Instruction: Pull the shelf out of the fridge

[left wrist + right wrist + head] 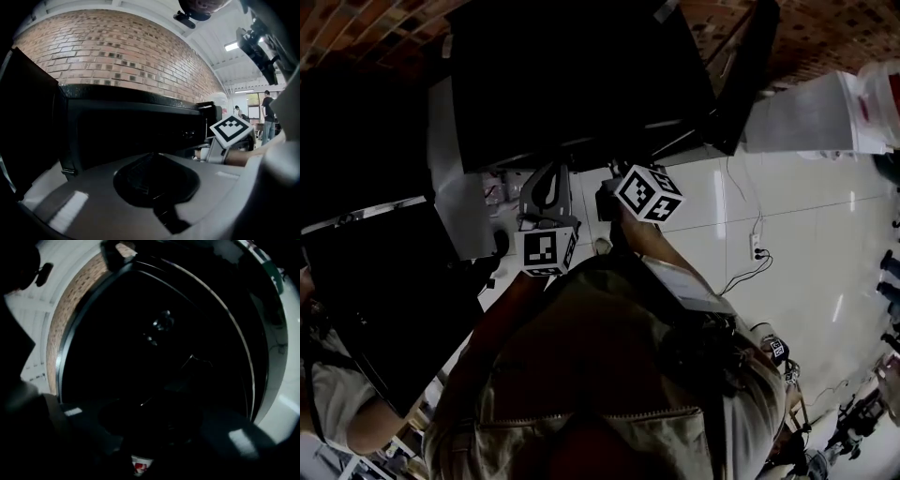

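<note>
The black fridge (572,84) stands in front of me, its inside too dark to pick out a shelf. In the head view my left gripper (546,195) and right gripper (617,190) point at its lower front, side by side, marker cubes toward me. The left gripper view faces the fridge's dark front (131,126); my left gripper (157,171) shows only as a dark shape, so its jaws' state is unclear. The right gripper (154,413) looks into the black interior (164,333), where only faint edges (197,363) show. I see nothing between its jaws.
An open black door panel (375,281) juts out at the left. A white appliance (806,112) stands at the right of the fridge. A power strip with its cable (757,248) lies on the white tiled floor. A person (337,403) stands at lower left. A brick wall (117,51) is behind.
</note>
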